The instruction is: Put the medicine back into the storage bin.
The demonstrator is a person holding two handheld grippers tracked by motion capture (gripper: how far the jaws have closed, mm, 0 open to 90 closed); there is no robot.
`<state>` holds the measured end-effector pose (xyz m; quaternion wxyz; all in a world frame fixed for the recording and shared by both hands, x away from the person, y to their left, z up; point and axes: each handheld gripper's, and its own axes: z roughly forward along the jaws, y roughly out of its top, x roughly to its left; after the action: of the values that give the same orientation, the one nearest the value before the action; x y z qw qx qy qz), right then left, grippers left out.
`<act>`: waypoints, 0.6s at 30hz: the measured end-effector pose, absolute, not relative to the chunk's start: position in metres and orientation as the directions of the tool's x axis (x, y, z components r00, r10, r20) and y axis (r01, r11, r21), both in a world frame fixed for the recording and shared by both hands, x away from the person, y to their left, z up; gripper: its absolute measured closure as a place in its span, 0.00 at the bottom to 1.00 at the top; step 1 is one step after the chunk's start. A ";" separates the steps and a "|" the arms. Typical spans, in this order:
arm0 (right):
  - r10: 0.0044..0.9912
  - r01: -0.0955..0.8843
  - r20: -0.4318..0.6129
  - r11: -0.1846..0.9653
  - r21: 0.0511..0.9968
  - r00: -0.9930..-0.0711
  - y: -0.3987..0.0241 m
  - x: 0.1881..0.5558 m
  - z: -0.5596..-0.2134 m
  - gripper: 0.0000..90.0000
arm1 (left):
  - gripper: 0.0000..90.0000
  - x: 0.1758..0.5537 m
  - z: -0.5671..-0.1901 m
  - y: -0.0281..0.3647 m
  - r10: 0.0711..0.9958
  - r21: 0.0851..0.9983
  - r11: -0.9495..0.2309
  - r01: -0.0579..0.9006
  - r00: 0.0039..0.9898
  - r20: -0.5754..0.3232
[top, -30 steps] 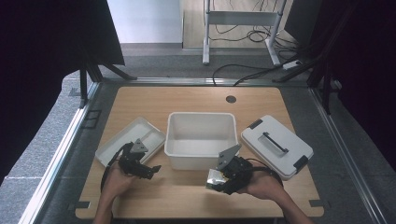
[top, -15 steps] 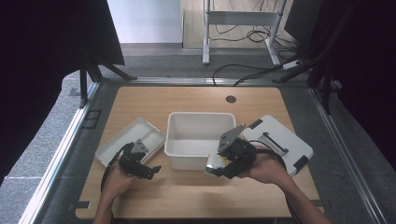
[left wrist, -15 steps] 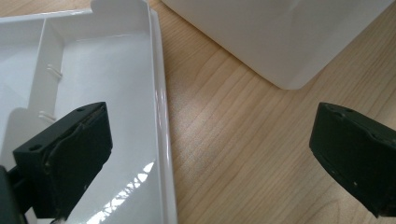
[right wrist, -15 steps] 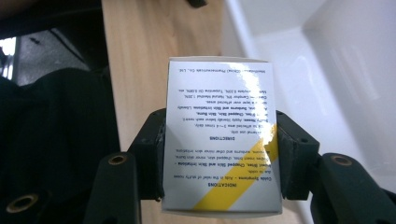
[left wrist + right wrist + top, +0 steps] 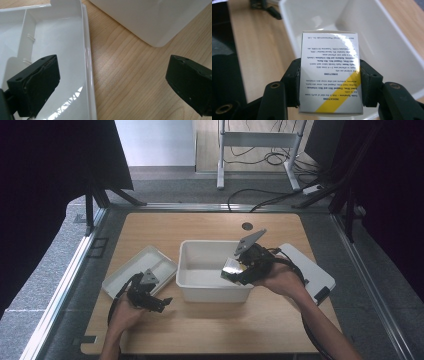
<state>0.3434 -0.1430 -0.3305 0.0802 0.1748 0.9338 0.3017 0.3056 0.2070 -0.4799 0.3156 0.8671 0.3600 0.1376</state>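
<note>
A deep white plastic bin [image 5: 212, 270] sits at the centre of the high view on a light wooden table [image 5: 210, 327]. A shallow white divided tray [image 5: 139, 270] lies just left of it, a flat white lid [image 5: 307, 270] to its right. A small white printed carton [image 5: 231, 268] hangs over the bin's right edge between the right gripper's [image 5: 235, 270] jaws. The left gripper [image 5: 157, 301] rests at lower left, in front of the tray.
</note>
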 end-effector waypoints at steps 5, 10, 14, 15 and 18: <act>0.424 0.313 -0.059 0.749 0.583 -0.904 -0.139 0.360 -0.340 0.51 | 0.00 0.306 -0.480 0.207 0.714 0.648 -0.539 0.538 0.700 0.012; 0.450 0.334 -0.069 0.748 0.573 -0.890 -0.135 0.372 -0.352 0.51 | 0.00 0.306 -0.480 0.208 0.717 0.651 -0.535 0.539 0.697 0.013; 0.472 0.359 -0.073 0.754 0.550 -0.879 -0.129 0.382 -0.373 0.51 | 0.00 0.306 -0.479 0.209 0.719 0.654 -0.532 0.539 0.694 0.013; 0.478 0.363 -0.077 0.753 0.548 -0.875 -0.128 0.384 -0.377 0.51 | 0.00 0.305 -0.479 0.209 0.720 0.655 -0.530 0.538 0.694 0.012; 0.488 0.377 -0.072 0.752 0.540 -0.870 -0.126 0.388 -0.389 0.51 | 0.00 0.306 -0.479 0.210 0.721 0.655 -0.530 0.539 0.693 0.013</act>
<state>0.3876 -0.1258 -0.3891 0.1046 0.2326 0.9302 0.2640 0.3055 0.2097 -0.4793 0.3193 0.8629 0.3650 0.1423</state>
